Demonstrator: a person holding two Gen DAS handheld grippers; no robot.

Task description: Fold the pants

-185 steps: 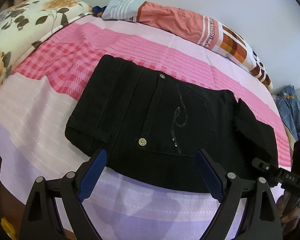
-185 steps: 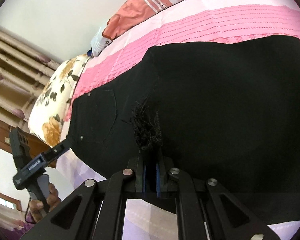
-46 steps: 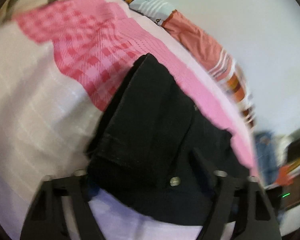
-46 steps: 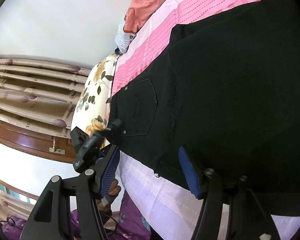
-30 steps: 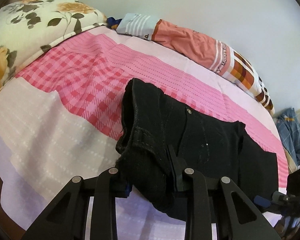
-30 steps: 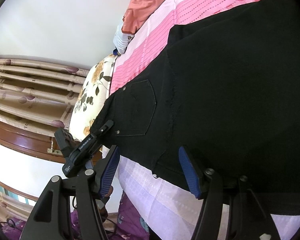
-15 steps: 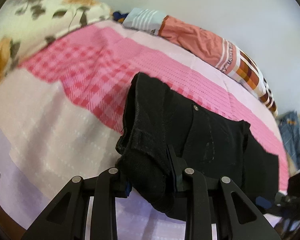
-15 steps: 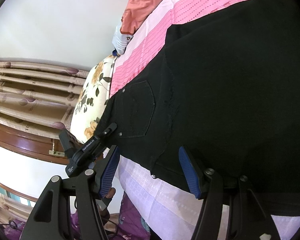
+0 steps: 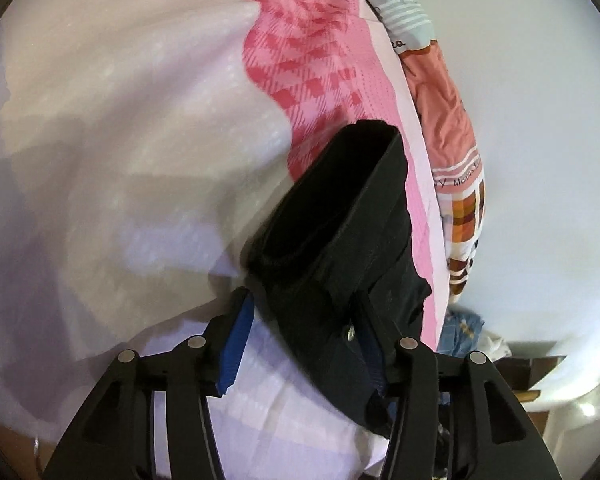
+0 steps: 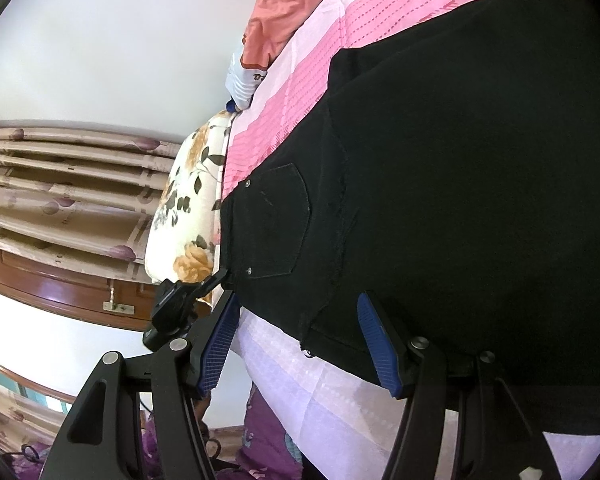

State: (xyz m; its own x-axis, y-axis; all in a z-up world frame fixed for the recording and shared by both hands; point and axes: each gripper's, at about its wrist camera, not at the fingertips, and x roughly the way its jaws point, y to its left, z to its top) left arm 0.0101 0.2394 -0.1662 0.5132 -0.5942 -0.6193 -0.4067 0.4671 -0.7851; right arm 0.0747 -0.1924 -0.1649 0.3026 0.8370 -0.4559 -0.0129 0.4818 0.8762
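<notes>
Left wrist view, far left: the bedsheet of pale lilac and pink-checked woven cotton [image 9: 140, 128] lay bare and flat — open room on that side, nothing to catch on. At centre, the black denim pants [image 9: 340, 240] stood bunched, the waistband end raised as a thick doubled roll pointing away toward the far wall. The left gripper [image 9: 300, 344] had this bunch between its blue-padded fingers [image 9: 234, 350]; the jaws were opening, the left pad already clear of the cloth, the right pad hidden behind the denim. Judgement: the waist end had been carried over the body of the garment and was being let go so it would drop as the top layer of a fold. To the right, a salmon and striped cloth bundle [image 9: 444, 92] lay along the wall edge of the bed, close beside the pants' far side — little room there.

Right wrist view, left: a floral-print cream pillow [image 10: 188, 200] sat at the head of the bed, with the left tool just in front of it. The right gripper [image 10: 296, 340] hovered with its jaws apart and nothing between the pads, over the near hem of the pants [image 10: 460, 184], which spread flat across the right of the view. Judgement: it waited clear so as not to drag the lower layer. The near bed edge ran just below the hem, so any smoothing should probably push away from it.
</notes>
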